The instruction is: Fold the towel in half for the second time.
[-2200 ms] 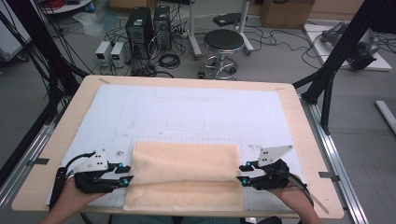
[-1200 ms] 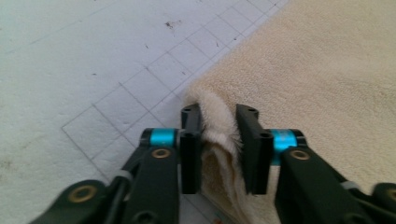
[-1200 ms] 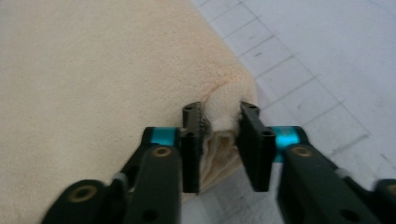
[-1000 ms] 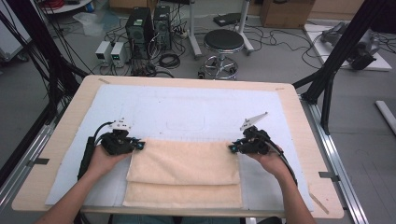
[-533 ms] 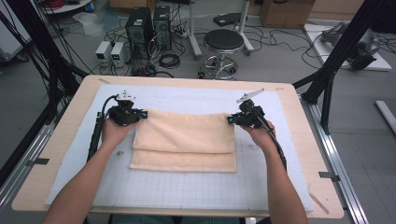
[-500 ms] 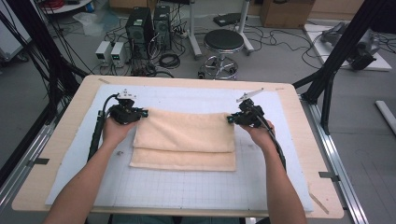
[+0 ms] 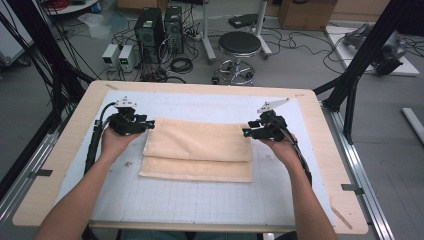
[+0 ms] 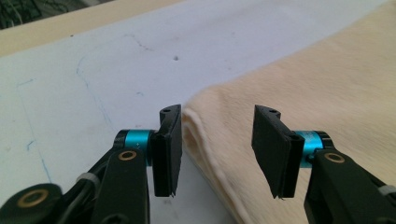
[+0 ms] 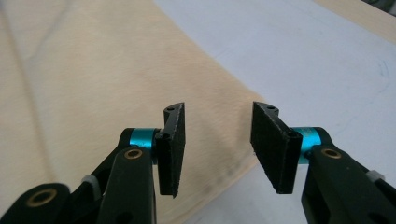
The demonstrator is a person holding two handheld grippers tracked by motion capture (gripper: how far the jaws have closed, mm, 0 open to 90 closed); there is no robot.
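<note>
Folded towel on the mat, both grippers open at its far corners.

High view: the towel (image 7: pixel 200 152) lies folded on the white mat (image 7: pixel 200 200), upper layer set back from the lower; the left gripper (image 7: pixel 142 125) sits at its far left corner, the right gripper (image 7: pixel 246 132) at its far right corner. Left gripper view: jaws stand well apart, empty, straddling the towel's (image 8: pixel 289 84) folded corner edge without pinching it. Right gripper view: jaws equally wide, released, hovering over the towel's (image 9: pixel 93 70) edge where it meets the mat (image 9: pixel 303 56).
</note>
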